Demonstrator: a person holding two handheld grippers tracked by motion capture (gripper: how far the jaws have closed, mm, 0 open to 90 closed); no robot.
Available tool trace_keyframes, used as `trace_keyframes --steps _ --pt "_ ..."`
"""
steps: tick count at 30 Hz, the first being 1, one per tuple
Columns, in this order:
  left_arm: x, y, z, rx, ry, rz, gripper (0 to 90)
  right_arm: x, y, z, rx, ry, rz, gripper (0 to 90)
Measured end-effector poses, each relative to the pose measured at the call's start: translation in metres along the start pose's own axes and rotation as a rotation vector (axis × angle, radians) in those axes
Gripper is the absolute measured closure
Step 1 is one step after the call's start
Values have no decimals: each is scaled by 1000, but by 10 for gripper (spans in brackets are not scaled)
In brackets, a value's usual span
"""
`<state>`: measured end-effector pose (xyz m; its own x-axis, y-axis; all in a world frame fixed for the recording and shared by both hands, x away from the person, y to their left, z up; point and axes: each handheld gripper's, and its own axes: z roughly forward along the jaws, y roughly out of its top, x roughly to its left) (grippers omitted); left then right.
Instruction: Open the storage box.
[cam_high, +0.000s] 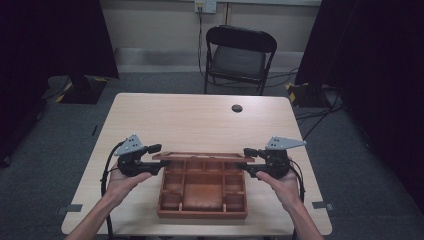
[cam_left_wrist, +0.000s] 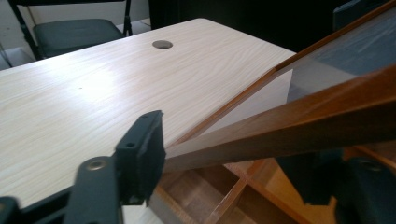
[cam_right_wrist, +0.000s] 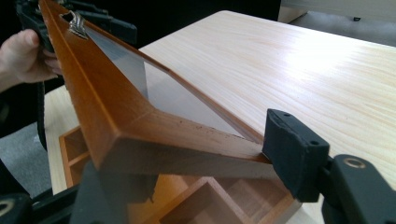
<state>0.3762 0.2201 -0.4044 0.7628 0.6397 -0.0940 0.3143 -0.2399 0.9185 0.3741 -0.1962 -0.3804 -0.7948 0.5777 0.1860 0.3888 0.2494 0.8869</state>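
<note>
A pale wooden table (cam_high: 200, 120) is seen with a divided wooden box (cam_high: 202, 192) set at its near edge. The box's glass-paned lid (cam_high: 202, 156) is raised on its far side, tilted over the compartments. The lid's left frame edge is clamped by the left gripper (cam_high: 156, 159), its right edge by the right gripper (cam_high: 246, 159). A chair (cam_high: 239, 57) is seen beyond.

A black folding chair (cam_high: 240, 55) stands at the top centre of the high view, on grey carpet (cam_high: 165, 82) beyond the pale wooden table (cam_high: 200, 120), whose far edge has a round cable hole (cam_high: 237, 108). Dark curtains (cam_high: 55, 35) hang at the upper left and right, and cables (cam_high: 315, 117) trail over the floor at the right.
</note>
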Motion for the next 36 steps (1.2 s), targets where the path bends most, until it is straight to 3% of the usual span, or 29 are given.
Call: trace_keyframes --steps 4,13,18,23,36 --pt "-1 2 6 -17 -6 3 411 -5 2 3 -26 11 23 410" --pt "3 10 12 -11 -17 5 444 -12 9 10 -32 16 29 412" --pt "7 10 14 -31 -22 -24 445 -17 11 14 -34 12 39 402" --pt "10 13 16 -27 -19 -16 452 -23 11 18 -39 7 55 403" --pt "18 17 25 -20 -11 -25 464 -28 20 28 -43 -3 37 441"
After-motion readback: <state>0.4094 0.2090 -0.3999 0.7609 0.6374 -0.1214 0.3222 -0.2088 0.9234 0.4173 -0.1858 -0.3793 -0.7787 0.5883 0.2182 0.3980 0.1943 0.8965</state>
